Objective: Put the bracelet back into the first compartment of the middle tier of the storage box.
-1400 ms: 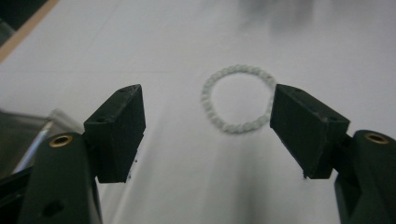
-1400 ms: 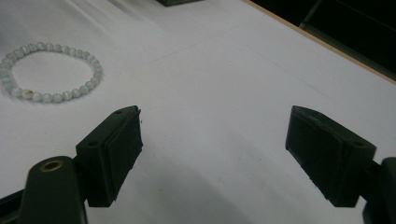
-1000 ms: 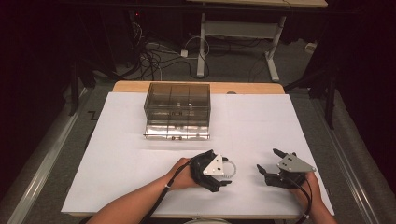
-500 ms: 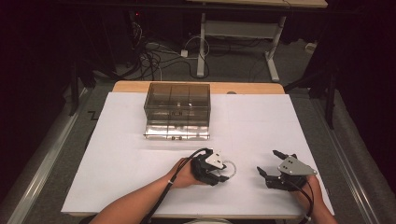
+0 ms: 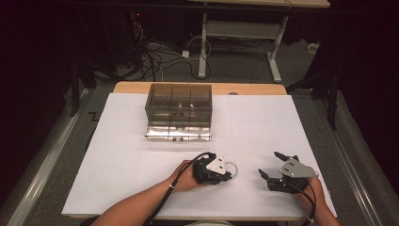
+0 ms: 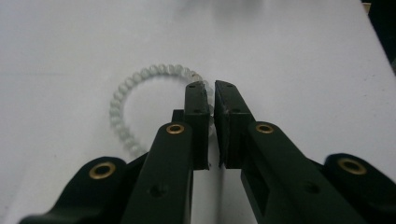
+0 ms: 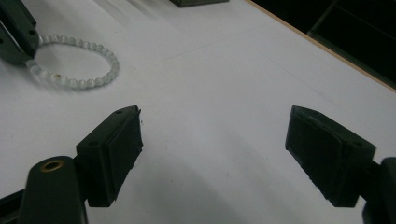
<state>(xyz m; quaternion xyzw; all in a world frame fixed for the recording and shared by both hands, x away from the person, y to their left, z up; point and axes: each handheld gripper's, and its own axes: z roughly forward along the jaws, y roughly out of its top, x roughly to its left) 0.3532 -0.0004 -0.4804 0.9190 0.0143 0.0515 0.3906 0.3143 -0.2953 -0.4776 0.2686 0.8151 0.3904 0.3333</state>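
The left gripper (image 6: 209, 93) is lying low over the white table cover (image 5: 131, 155), its jaws having just been closing. They are now standing nearly together and pinching the near side of the pale bead bracelet (image 6: 122, 95). The beads are passing through the narrow gap between the two pads, and the rest of the loop is lying flat on the cover to the left of the jaws and ahead of their tips. In the high view the left gripper (image 5: 226, 175) is sitting just at the bracelet (image 5: 232, 165), which is showing as a small ring beyond its tips.

The right gripper (image 7: 212, 149) is resting well apart from it, jaws standing wide, with bare cover between the pads. The bracelet (image 7: 93, 81) is lying beyond its left jaw, with the other gripper's jaw touching it.
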